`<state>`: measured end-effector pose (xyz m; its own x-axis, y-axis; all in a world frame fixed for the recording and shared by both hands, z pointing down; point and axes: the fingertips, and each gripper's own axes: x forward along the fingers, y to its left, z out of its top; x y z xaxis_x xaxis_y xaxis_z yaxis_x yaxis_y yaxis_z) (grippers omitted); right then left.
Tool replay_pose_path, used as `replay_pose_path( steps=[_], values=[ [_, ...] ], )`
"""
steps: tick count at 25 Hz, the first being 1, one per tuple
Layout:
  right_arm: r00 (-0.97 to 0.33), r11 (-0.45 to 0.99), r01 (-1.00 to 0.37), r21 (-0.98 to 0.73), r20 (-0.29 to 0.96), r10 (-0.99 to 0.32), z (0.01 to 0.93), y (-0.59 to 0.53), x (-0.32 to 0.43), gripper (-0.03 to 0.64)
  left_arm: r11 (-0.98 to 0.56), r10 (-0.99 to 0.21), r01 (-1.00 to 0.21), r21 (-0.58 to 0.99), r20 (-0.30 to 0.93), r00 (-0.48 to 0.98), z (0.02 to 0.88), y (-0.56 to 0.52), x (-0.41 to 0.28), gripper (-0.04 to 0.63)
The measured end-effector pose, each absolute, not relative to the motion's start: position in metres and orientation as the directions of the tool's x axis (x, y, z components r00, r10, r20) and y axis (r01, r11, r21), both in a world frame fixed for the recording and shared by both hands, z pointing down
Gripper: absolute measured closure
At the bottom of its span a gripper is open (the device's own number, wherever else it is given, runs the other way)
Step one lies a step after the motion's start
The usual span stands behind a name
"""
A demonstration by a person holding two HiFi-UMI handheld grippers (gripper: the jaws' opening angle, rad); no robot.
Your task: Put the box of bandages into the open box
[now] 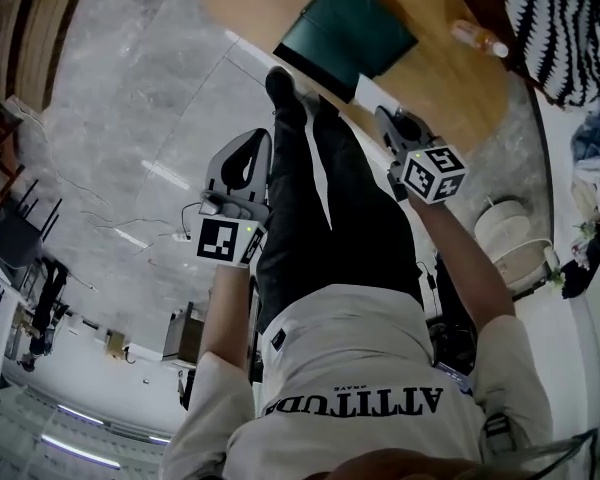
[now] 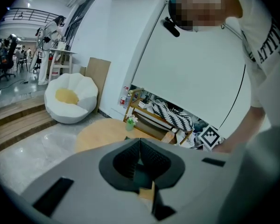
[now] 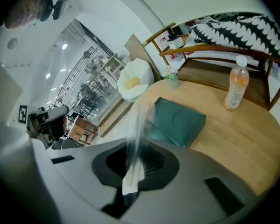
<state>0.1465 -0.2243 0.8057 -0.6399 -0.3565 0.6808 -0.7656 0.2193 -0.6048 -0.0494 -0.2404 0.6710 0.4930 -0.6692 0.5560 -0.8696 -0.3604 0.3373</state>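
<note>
**We are standing back from the round wooden surface [image 1: 450, 83], holding both tools low in front of our legs.**

We are holding the left tool [image 2: 140, 146] closed on nothing, its pads meeting. The right tool [image 3: 138, 158] is pinching a thin clear strip [image 3: 138, 125] with a white end; we cannot tell what it is. We are finding no box of bandages in any view. A teal box [image 3: 175, 120] is lying at the surface's near edge and a bottle [image 3: 236, 87] is standing toward its far edge. Whether the teal box is the open one, we cannot tell. We are judging that the tools are hanging clear of the surface because nothing is within reach yet.
</note>
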Motion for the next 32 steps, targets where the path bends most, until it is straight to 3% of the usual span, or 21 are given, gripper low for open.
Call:
replay_pose_path(
  steps=[18, 32],
  values=[
    [-0.587, 0.080, -0.797, -0.599, 0.737, -0.336, 0.944, -0.218, 0.108, 0.583, -0.324, -0.586, -0.852, 0.412, 0.619, 0.522, 0.803, -0.225, -0.038, 0.574],
    [-0.535, -0.094, -0.802, -0.590, 0.779, -0.326, 0.998, -0.235, 0.083, 0.583, -0.300, -0.581, -0.841, 0.450, 0.613, 0.536, 0.833, -0.231, -0.040, 0.574]
  ],
)
